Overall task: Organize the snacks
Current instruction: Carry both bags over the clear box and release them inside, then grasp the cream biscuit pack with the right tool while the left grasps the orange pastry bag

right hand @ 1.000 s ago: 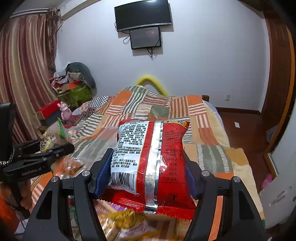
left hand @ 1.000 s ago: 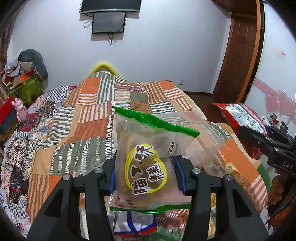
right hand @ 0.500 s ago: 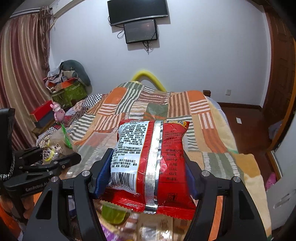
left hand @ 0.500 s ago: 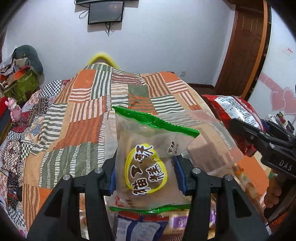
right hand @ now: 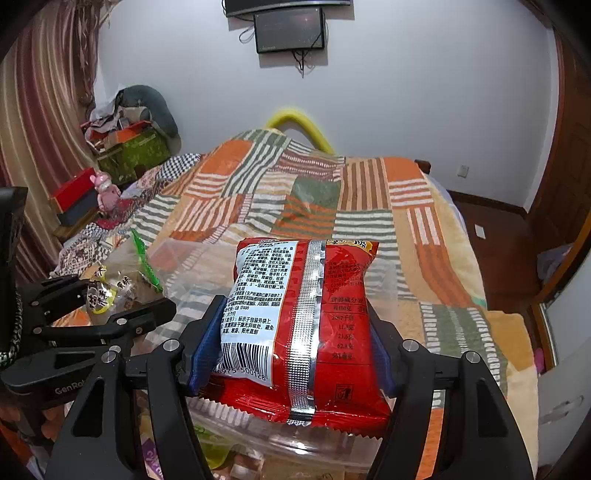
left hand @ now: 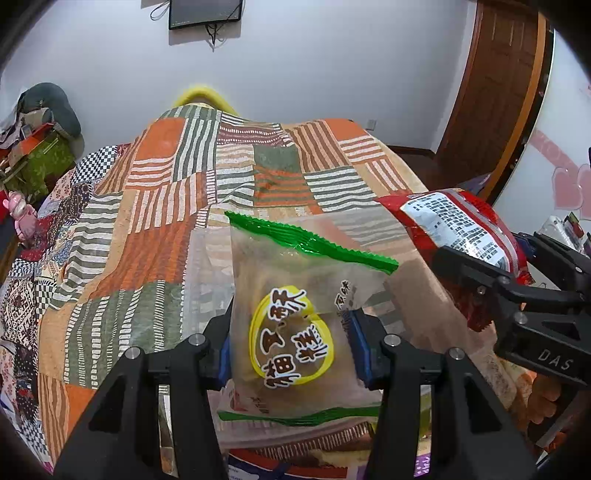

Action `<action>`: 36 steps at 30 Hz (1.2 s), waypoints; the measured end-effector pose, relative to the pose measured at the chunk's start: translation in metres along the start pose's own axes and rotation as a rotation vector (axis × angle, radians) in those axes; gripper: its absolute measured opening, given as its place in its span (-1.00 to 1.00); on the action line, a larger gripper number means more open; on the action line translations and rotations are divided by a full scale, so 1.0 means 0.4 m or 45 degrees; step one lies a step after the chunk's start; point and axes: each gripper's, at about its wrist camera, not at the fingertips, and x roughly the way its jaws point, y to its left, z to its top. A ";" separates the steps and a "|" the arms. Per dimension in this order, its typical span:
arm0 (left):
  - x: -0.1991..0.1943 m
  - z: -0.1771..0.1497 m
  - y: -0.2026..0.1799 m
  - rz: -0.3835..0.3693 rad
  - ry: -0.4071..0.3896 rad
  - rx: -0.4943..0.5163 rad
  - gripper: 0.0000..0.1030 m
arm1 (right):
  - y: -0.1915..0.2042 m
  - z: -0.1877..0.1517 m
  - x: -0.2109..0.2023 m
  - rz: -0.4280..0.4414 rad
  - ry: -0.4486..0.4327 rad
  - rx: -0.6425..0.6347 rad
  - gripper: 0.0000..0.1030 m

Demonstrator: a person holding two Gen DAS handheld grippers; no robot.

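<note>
The left gripper (left hand: 291, 347) is seen clamped on a clear pastry packet (left hand: 295, 317) with green sealed edges and a yellow oval label; the blue pads (left hand: 360, 347) are pressed against both sides of the packet, which is held upright above the near end of the bed. The right gripper (right hand: 291, 354) is closed around a red snack bag (right hand: 303, 325), its back panel with white text block, barcode and silver seam turned toward the camera. Both packets are held off the surface. In the left wrist view the red snack bag is seen at the right, just beside the pastry packet and slightly farther, not touching it. In the right wrist view the pastry packet appears at the left, gripped between black fingers (right hand: 140, 317). Beneath and beyond both packets a clear plastic container (right hand: 192, 273) is noted, its thin transparent walls partly blurred; other wrapped snacks (left hand: 258, 461) are glimpsed under it at the near edge, too obscured to identify. The patchwork blanket (left hand: 155, 206) in orange, green and striped squares covers the bed. A wall-mounted screen (right hand: 290, 29) is noted on the far wall, and a wooden door (left hand: 498, 81) at far right.
</note>
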 end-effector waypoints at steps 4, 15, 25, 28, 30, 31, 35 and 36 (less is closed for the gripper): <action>0.014 -0.002 0.009 -0.015 0.037 -0.014 -0.02 | -0.001 0.003 0.023 0.018 0.052 -0.006 0.26; -0.084 -0.006 0.000 -0.036 -0.055 0.029 0.12 | -0.011 0.004 -0.022 0.039 0.040 0.010 0.41; -0.248 -0.035 0.051 0.001 -0.159 0.035 0.41 | -0.008 -0.004 -0.151 -0.019 -0.072 -0.048 0.48; -0.284 -0.069 0.092 0.021 -0.152 0.014 0.49 | -0.015 -0.018 -0.183 -0.036 -0.084 -0.057 0.59; -0.295 -0.091 0.117 0.039 -0.137 0.005 0.50 | -0.024 -0.033 -0.203 -0.046 -0.089 -0.049 0.62; -0.297 -0.101 0.128 0.048 -0.125 0.002 0.50 | -0.029 -0.040 -0.210 -0.048 -0.085 -0.044 0.62; -0.312 -0.145 0.167 0.089 -0.086 -0.006 0.50 | -0.056 -0.084 -0.234 -0.045 -0.058 0.013 0.62; -0.316 -0.158 0.176 0.096 -0.077 -0.006 0.50 | -0.062 -0.100 -0.239 -0.048 -0.048 0.029 0.62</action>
